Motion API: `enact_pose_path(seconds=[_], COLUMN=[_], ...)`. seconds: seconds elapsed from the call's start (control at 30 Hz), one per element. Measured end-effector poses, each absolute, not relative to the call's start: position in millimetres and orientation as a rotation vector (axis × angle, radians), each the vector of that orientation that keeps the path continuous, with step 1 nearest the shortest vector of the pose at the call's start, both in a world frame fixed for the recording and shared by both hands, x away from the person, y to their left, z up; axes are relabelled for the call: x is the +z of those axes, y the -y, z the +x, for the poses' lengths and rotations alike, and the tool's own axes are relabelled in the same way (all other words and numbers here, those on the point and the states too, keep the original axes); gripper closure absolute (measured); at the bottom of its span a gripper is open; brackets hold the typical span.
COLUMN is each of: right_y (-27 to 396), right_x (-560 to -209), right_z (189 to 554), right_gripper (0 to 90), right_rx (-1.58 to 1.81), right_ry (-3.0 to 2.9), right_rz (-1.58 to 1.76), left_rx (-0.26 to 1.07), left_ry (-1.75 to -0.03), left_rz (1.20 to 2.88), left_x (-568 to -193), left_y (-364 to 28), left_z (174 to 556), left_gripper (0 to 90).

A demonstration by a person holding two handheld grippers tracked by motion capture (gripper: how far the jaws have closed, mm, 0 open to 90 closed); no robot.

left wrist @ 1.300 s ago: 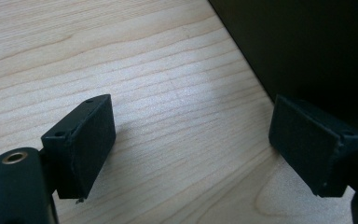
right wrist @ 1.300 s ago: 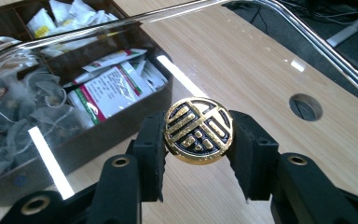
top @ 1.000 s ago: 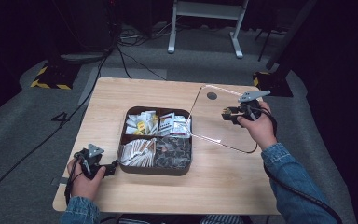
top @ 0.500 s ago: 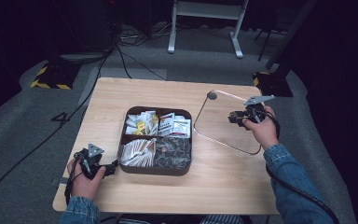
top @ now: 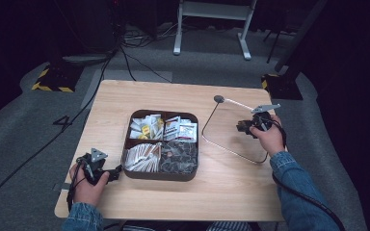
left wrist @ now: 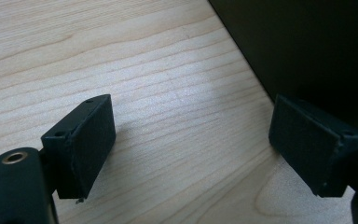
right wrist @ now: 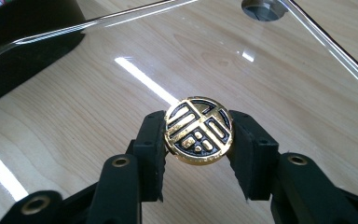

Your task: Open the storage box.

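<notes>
**Glass lid gripped by its knob, right of the box**

High view: clear rounded-square glass lid [top: 231, 130] sits at 3 o'clock of the dark brown four-compartment box of sachets [top: 161, 144], on the light wood worktop [top: 173, 96]. Right gripper [top: 245, 127] is over the lid's middle. Left gripper [top: 116, 171] rests at the box's 8 o'clock.

Left gripper view: jaws released, wide apart, bare worktop btwn them; box wall at 2 o'clock.

Right gripper view: jaws clenched on the lid's round gold-and-black patterned knob [right wrist: 199, 129]; glass w/ reflections beneath, box at 10 o'clock.
</notes>
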State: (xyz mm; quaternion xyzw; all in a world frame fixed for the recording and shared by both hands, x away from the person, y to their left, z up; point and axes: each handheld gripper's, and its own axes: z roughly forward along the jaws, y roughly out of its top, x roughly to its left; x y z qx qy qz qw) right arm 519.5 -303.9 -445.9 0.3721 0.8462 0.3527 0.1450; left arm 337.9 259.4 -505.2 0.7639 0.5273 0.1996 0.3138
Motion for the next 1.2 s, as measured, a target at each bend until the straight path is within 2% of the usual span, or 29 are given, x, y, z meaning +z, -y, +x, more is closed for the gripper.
enact_pose_path(seconds=[1.0, 1.07, 1.2], right_y=[316, 316, 313], right_x=[-484, -484, -480], right_z=[523, 523, 521], right_gripper=[58.1, 49.7, 40.9], right_rx=[1.002, 1.043, 1.089], right_ry=[-2.421, -2.408, -2.382], right_rz=[1.181, 1.201, 1.199], left_rx=[0.526, 0.526, 0.526], left_ry=[-1.390, -1.390, -1.390], left_rz=[2.014, 2.014, 2.014], left_x=[-505, -505, -505], left_y=[-259, -259, -259], left_z=[338, 338, 338], left_gripper=[15.2, 15.2, 15.2])
